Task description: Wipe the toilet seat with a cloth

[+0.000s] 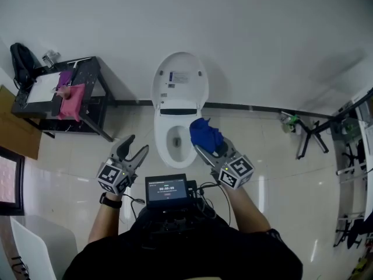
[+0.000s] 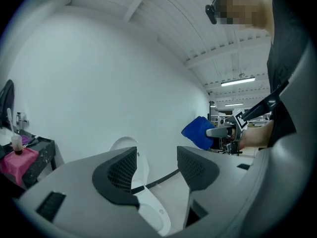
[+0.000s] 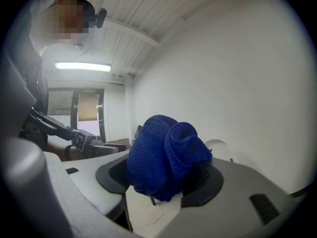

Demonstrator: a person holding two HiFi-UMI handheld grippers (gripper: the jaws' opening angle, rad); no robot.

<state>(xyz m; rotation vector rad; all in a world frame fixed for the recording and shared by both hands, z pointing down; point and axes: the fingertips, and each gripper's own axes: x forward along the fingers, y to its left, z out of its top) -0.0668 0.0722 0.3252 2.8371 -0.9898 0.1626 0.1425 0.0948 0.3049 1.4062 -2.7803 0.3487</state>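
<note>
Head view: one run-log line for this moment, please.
left tongs: open, empty | right tongs: shut on blue cloth | cloth above toilet seat, not touching

Pink fabric [image 1: 72, 102] hangs off a black table [image 1: 90, 69] beside the wall.

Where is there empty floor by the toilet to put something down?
The widest bare floor lies between the toilet and the black stand on the right. A narrower strip runs between the toilet and the black table on the left. That table's top is crowded.
</note>
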